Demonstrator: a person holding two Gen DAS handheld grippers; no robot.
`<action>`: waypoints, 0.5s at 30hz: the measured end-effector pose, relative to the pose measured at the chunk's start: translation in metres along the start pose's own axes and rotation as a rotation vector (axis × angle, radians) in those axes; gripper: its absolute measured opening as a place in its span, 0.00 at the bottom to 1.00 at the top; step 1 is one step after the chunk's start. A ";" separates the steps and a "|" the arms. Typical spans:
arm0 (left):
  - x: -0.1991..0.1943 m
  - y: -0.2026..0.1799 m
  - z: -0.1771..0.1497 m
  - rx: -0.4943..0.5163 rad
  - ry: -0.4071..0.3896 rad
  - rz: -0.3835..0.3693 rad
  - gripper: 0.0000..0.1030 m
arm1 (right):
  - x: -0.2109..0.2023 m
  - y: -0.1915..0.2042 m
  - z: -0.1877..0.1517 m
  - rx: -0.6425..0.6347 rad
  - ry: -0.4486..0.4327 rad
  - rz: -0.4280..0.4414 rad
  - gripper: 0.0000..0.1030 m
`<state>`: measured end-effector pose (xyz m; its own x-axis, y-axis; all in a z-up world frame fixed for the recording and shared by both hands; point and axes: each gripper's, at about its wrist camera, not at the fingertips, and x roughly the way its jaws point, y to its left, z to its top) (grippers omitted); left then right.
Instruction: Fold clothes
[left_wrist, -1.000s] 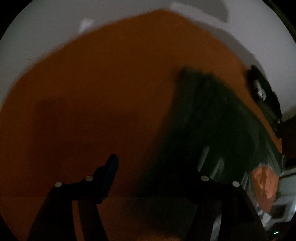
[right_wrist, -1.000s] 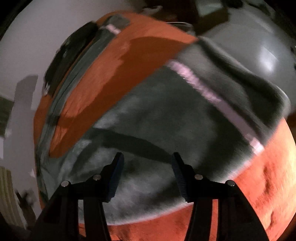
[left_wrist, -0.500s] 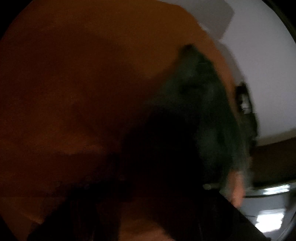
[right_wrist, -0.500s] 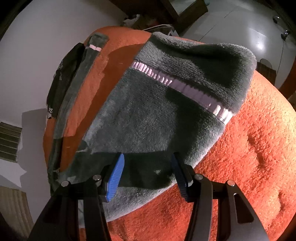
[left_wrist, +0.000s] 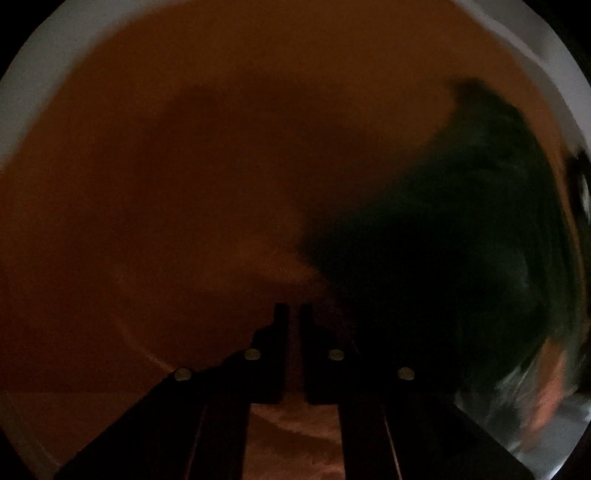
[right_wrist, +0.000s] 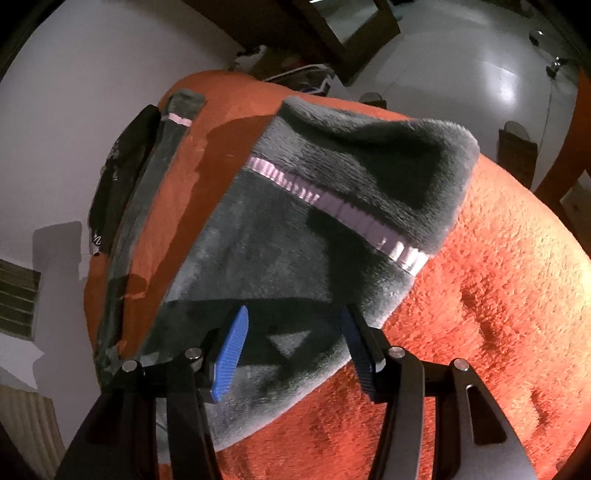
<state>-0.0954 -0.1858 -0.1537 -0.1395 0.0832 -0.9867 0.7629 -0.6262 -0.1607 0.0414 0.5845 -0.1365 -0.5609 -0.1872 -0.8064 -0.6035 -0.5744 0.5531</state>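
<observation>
A grey fleece garment (right_wrist: 295, 236) with a pink ribbed band lies on the orange plush cover (right_wrist: 480, 332), its far end folded over. My right gripper (right_wrist: 293, 332) hovers over the garment's near edge. It is open, its blue pads apart with fleece below them and nothing pinched. The left wrist view is very dark. There my left gripper (left_wrist: 291, 314) points down at the orange cover (left_wrist: 184, 184) with its fingers drawn together, shut. I see nothing between them. The garment (left_wrist: 461, 221) is a dark blurred mass to its right.
A second grey strip (right_wrist: 162, 155) with a pink band and a black item (right_wrist: 118, 177) lie along the cover's far left edge. White wall is at left. Glossy tiled floor (right_wrist: 480, 74) and dark wooden furniture (right_wrist: 351, 26) lie beyond.
My left gripper went from open to shut and sank closer to the orange cover. The right gripper drew back along the garment to its near edge, jaws unchanged.
</observation>
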 end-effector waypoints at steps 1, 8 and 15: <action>0.008 0.012 -0.002 -0.059 0.028 -0.061 0.06 | 0.000 -0.001 0.001 -0.001 0.002 0.000 0.51; 0.007 -0.011 0.000 -0.029 -0.007 -0.360 0.48 | -0.001 -0.014 0.005 0.039 0.002 0.038 0.51; 0.032 -0.057 0.013 0.113 -0.070 -0.240 0.09 | -0.007 -0.028 0.009 0.131 -0.024 0.082 0.57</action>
<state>-0.1513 -0.1579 -0.1759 -0.3540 0.1886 -0.9160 0.6283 -0.6775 -0.3823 0.0567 0.6092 -0.1447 -0.6237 -0.2092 -0.7532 -0.6231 -0.4488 0.6406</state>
